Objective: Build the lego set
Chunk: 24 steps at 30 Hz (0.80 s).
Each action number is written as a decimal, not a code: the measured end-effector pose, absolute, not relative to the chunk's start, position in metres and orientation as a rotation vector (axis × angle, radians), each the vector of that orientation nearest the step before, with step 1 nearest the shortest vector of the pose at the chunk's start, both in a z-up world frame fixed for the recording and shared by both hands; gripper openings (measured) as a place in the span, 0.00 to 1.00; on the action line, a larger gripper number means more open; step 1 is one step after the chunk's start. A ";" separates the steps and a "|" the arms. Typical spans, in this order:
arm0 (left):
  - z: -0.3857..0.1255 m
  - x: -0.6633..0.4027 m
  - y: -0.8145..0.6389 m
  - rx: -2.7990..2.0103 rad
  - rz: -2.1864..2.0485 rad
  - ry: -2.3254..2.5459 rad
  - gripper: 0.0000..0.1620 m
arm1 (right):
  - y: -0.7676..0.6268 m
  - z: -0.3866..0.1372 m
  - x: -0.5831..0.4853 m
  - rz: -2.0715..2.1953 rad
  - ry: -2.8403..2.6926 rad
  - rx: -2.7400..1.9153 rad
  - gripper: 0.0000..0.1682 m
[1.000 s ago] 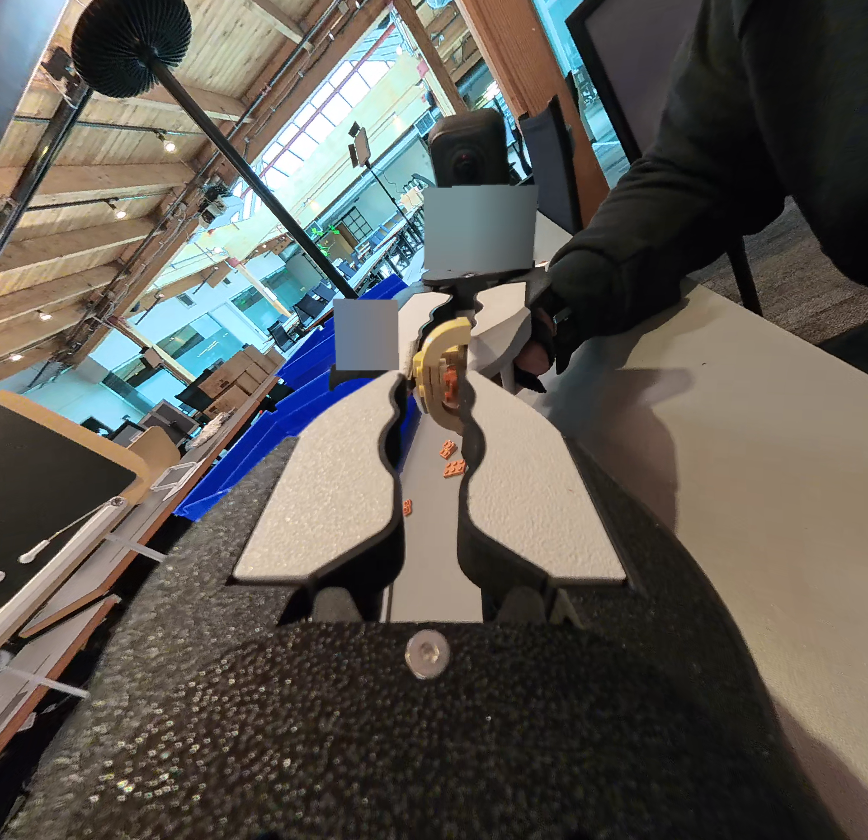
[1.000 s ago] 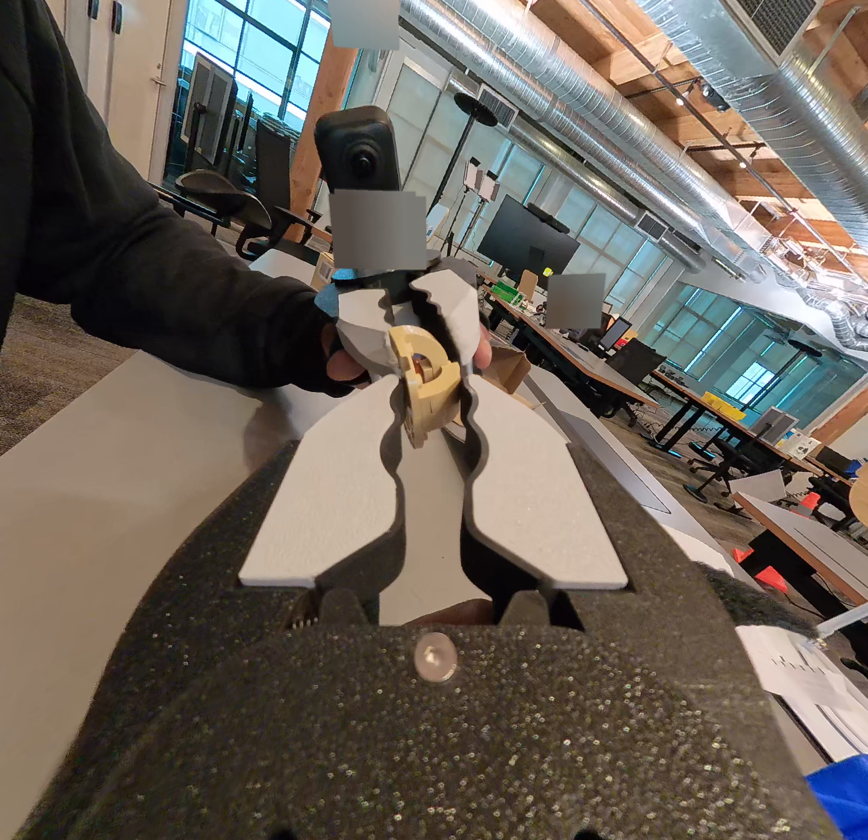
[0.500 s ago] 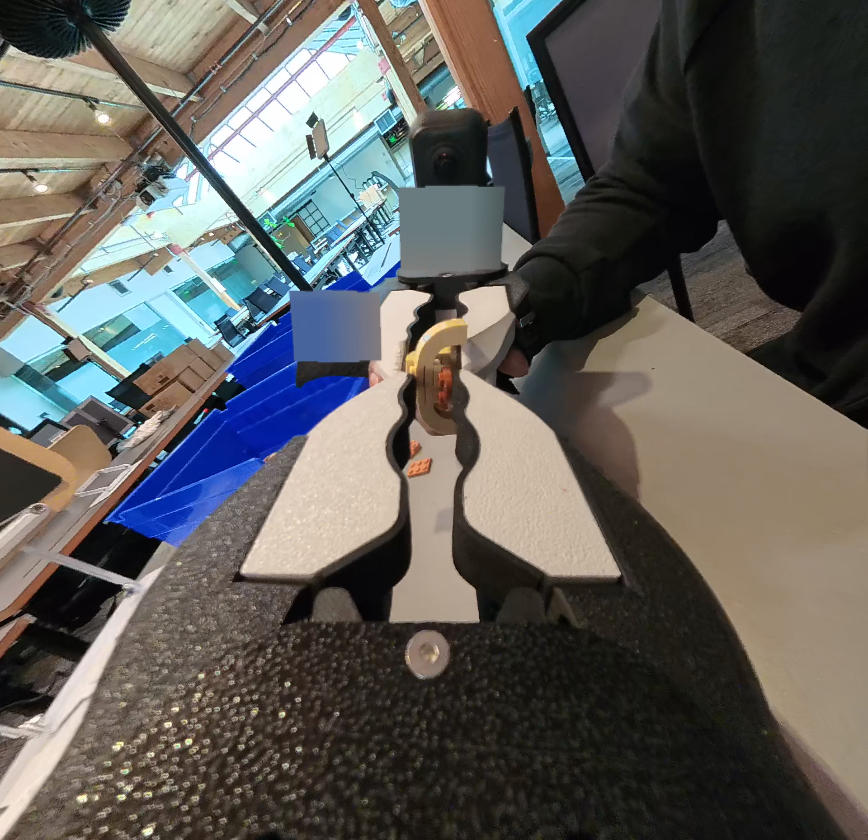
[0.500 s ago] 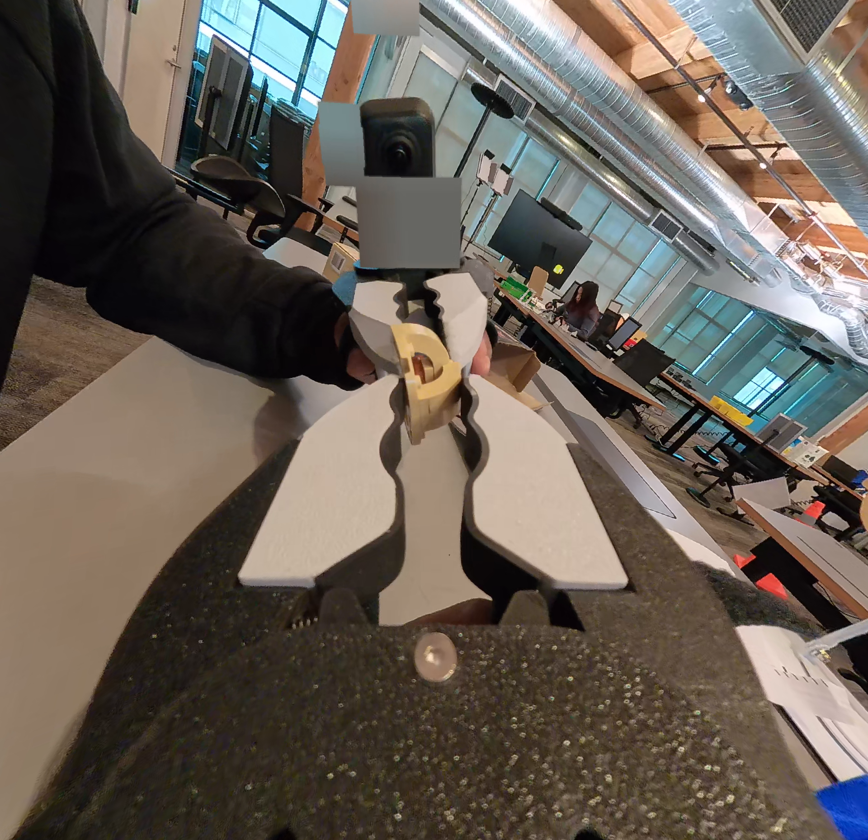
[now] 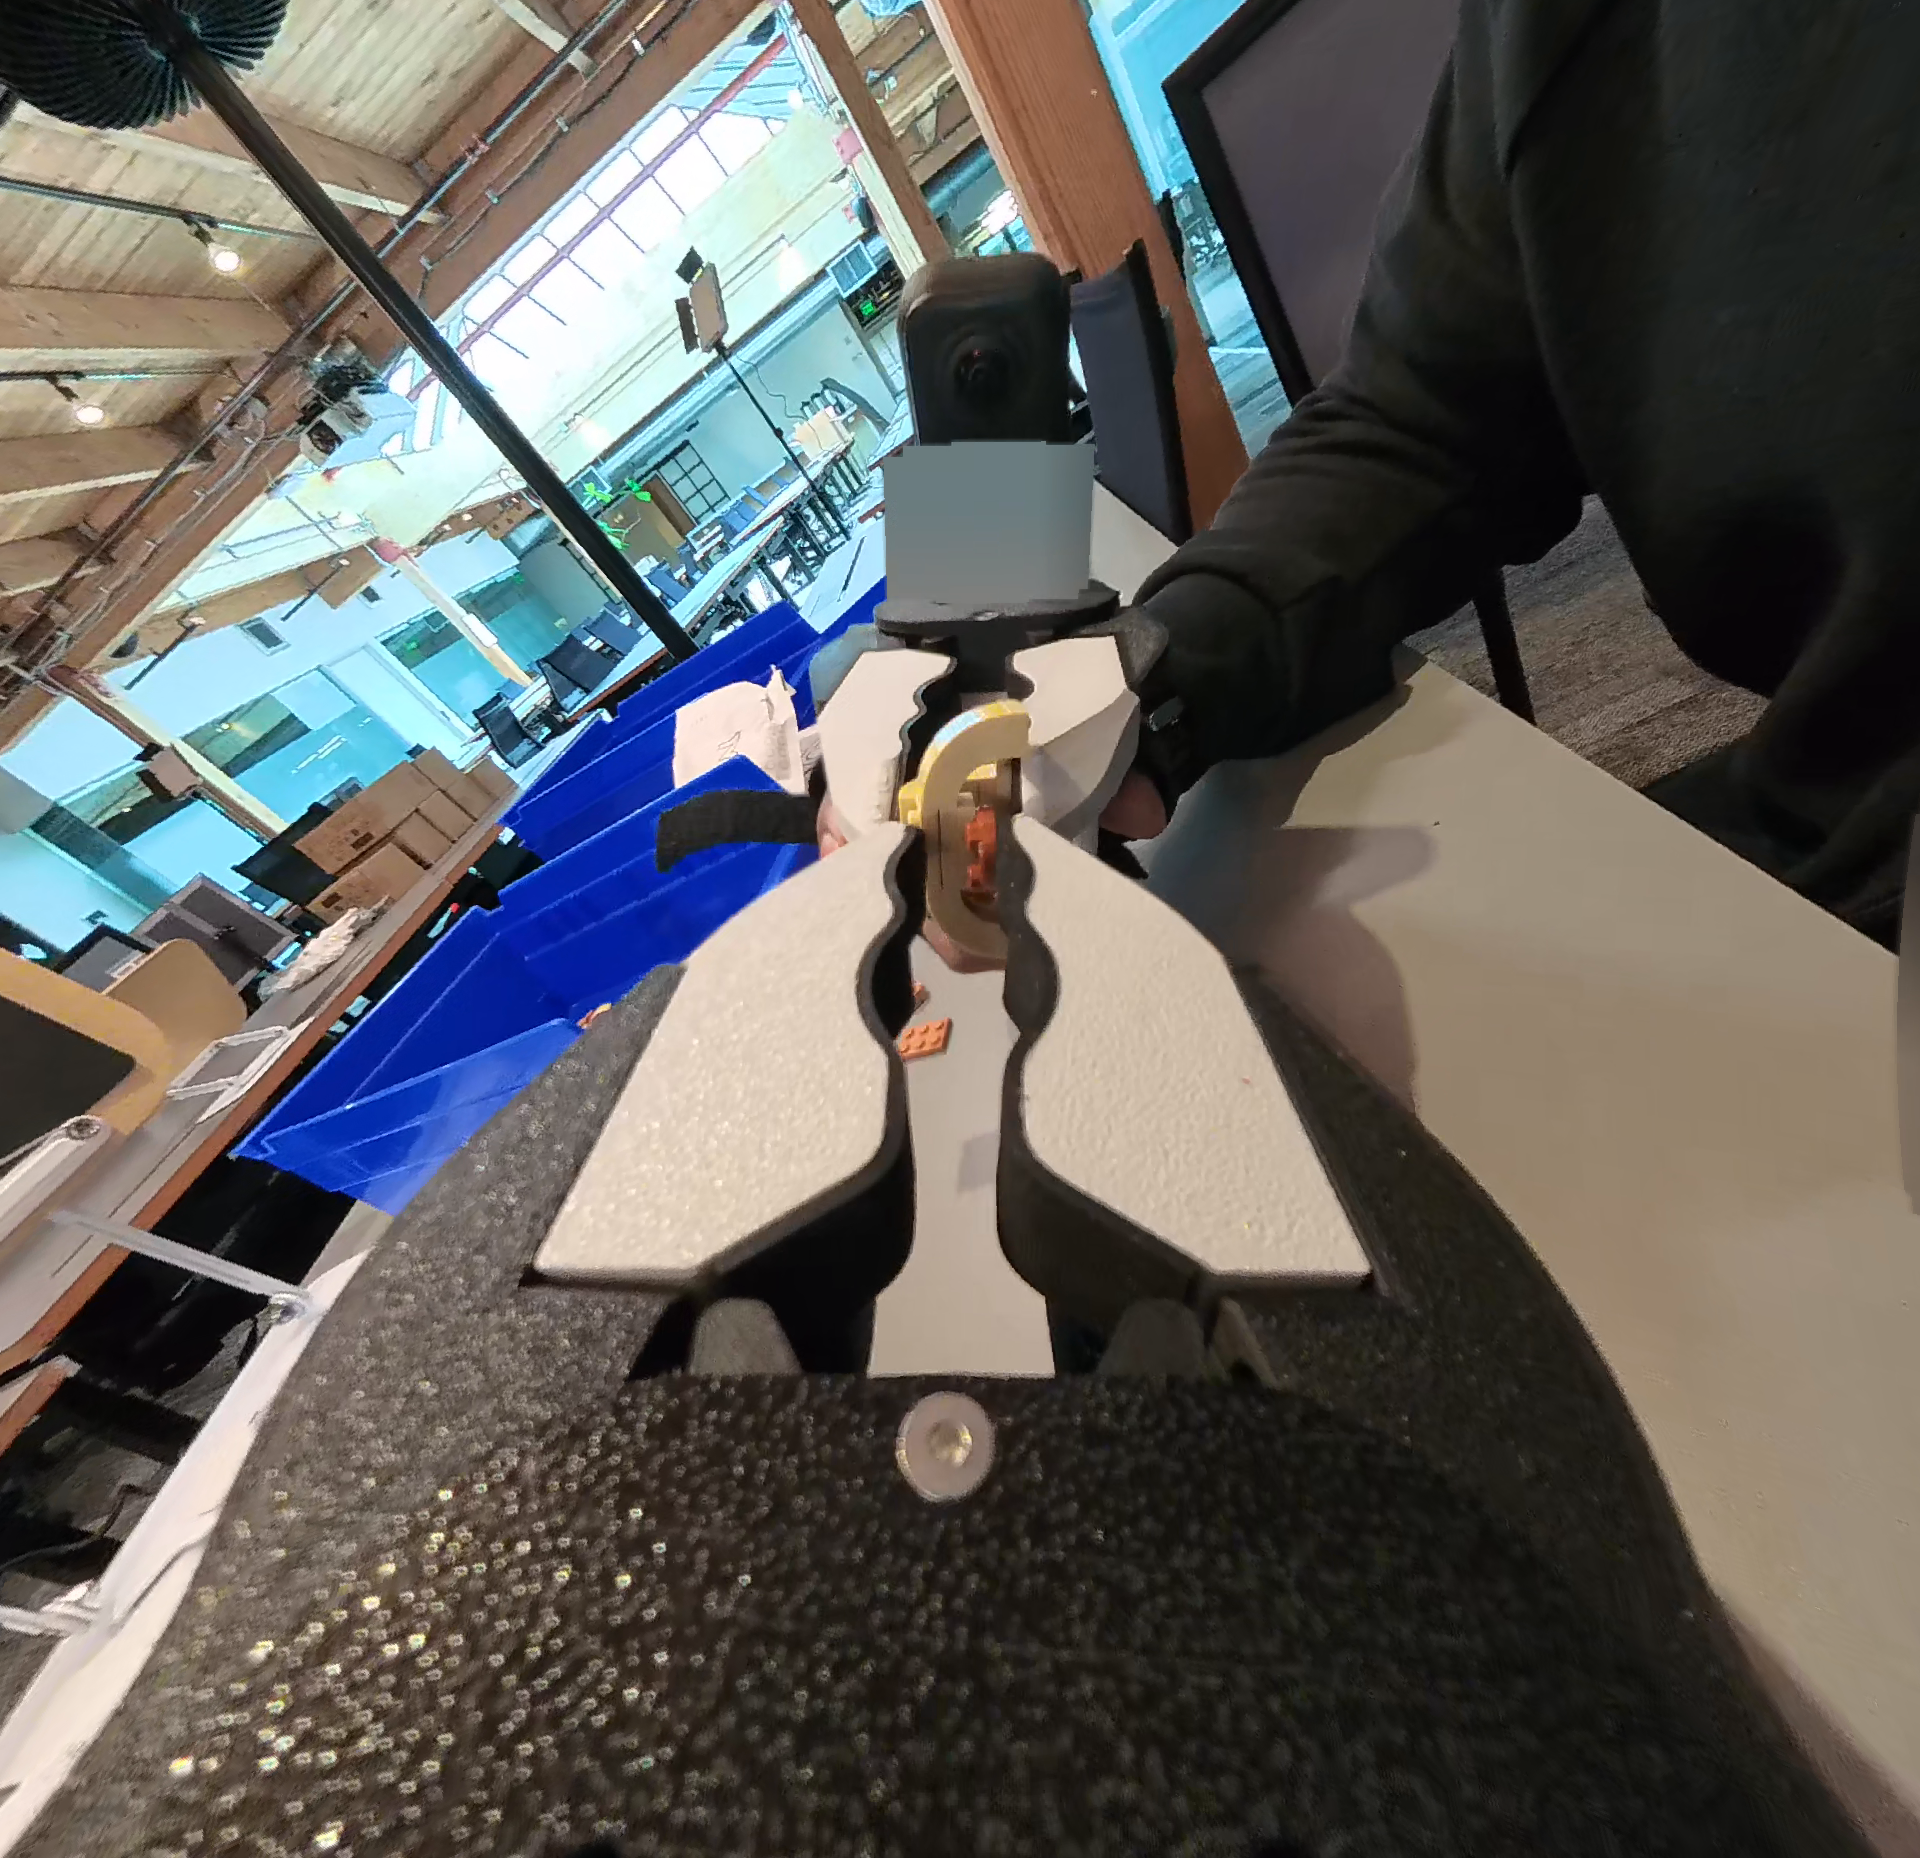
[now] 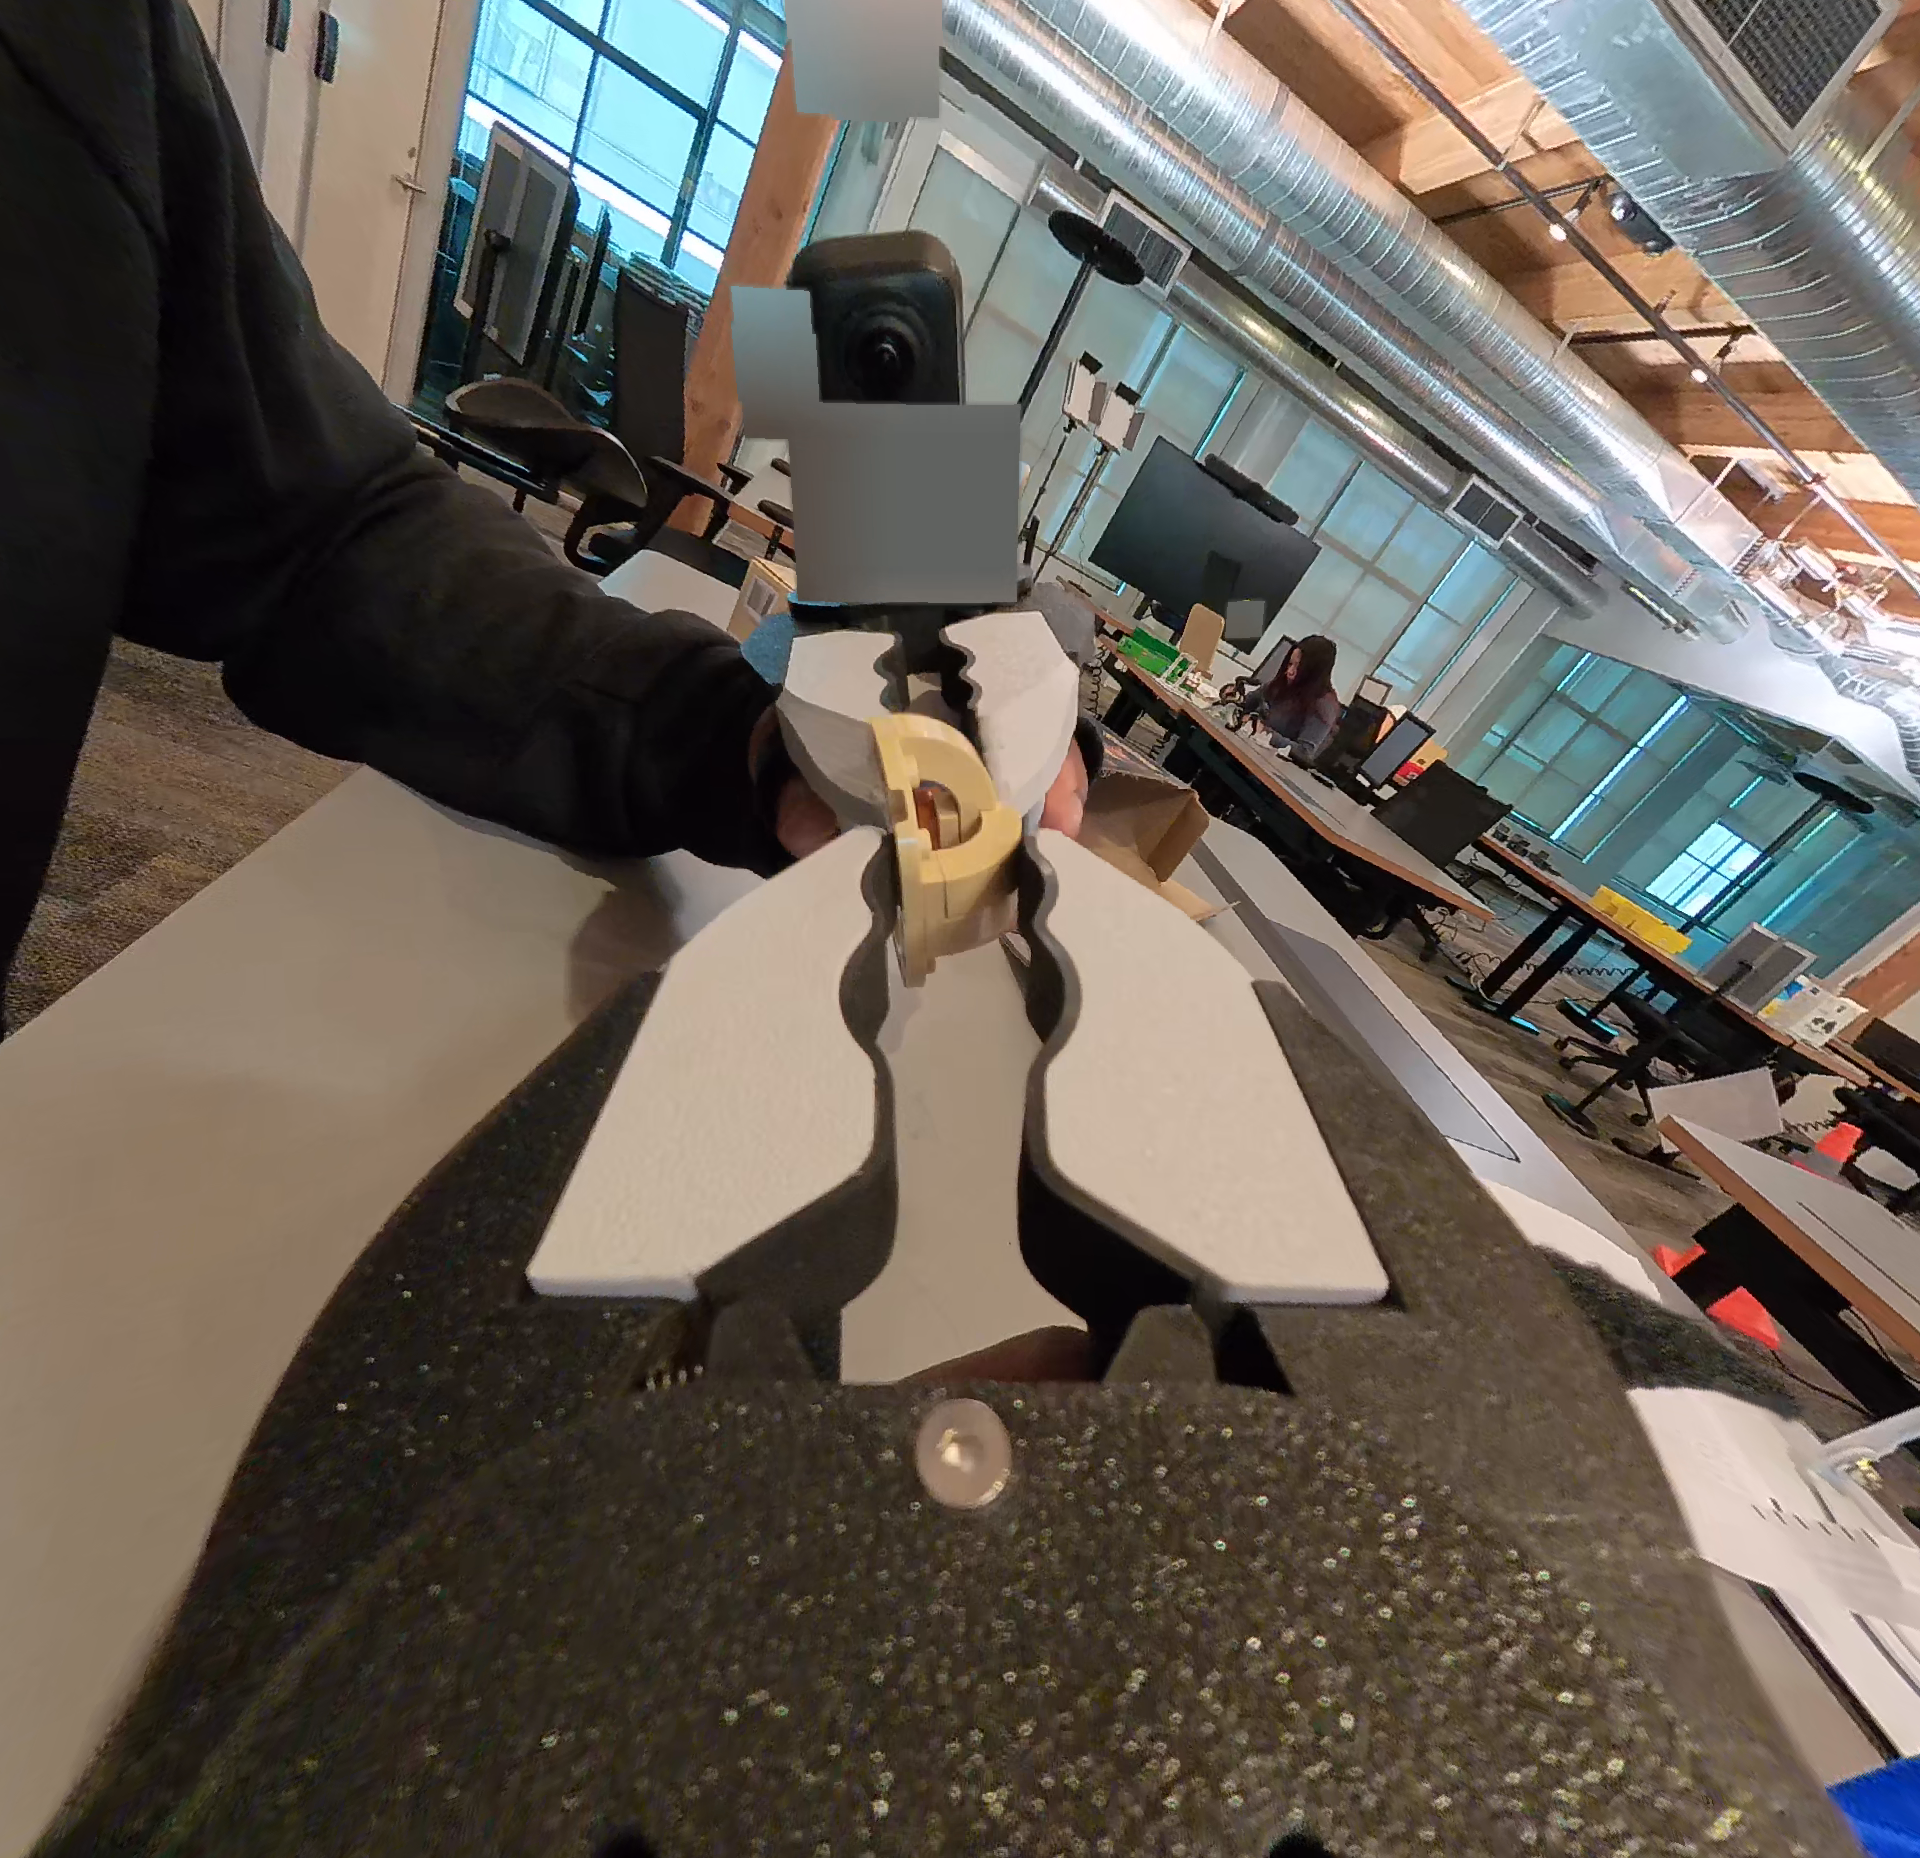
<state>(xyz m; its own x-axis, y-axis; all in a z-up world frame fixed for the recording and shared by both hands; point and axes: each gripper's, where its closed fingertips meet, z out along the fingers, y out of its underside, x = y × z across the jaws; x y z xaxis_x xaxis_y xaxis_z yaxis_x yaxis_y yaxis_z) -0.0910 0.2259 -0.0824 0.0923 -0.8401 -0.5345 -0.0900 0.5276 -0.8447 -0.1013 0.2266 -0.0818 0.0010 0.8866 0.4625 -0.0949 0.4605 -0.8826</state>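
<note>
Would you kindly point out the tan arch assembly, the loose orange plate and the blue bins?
Tan arch assembly (image 5: pixel 961 769), left wrist view, on its curved top.
Orange plate (image 5: pixel 925 1039), left wrist view, on its studded face.
Blue bins (image 5: pixel 436 1060), left wrist view, on a side wall.

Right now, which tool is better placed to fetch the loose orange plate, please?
Probably the left tool: the orange plate lies just below its tips, while the right tool could hold the tan assembly.
</note>
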 end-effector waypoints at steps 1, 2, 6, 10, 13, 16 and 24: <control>-0.083 -0.091 0.226 -0.882 -0.679 1.386 0.08 | 0.227 -0.082 -0.101 0.908 -1.348 -0.776 0.13; -0.083 -0.091 0.226 -0.880 -0.678 1.384 0.08 | 0.227 -0.082 -0.101 0.910 -1.347 -0.776 0.13; -0.082 -0.091 0.226 -0.879 -0.673 1.377 0.07 | 0.227 -0.082 -0.101 0.909 -1.343 -0.777 0.13; -0.082 -0.091 0.226 -0.880 -0.666 1.375 0.07 | 0.228 -0.083 -0.101 0.903 -1.342 -0.779 0.13; -0.082 -0.090 0.230 -0.896 -0.644 1.370 0.07 | 0.231 -0.083 -0.101 0.895 -1.335 -0.795 0.13; -0.083 -0.091 0.232 -0.916 -0.635 1.375 0.07 | 0.234 -0.082 -0.101 0.877 -1.331 -0.806 0.13; -0.069 -0.097 0.231 -0.867 -0.630 1.324 0.12 | 0.238 -0.078 -0.098 0.840 -1.314 -0.812 0.13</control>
<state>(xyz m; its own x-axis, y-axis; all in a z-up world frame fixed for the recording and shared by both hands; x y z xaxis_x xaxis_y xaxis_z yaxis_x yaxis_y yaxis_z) -0.0968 0.2308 -0.0690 0.1613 -0.8144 -0.5575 -0.0818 0.5519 -0.8299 -0.0985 0.2383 -0.0778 0.0660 0.8789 0.4724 -0.0600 0.4761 -0.8773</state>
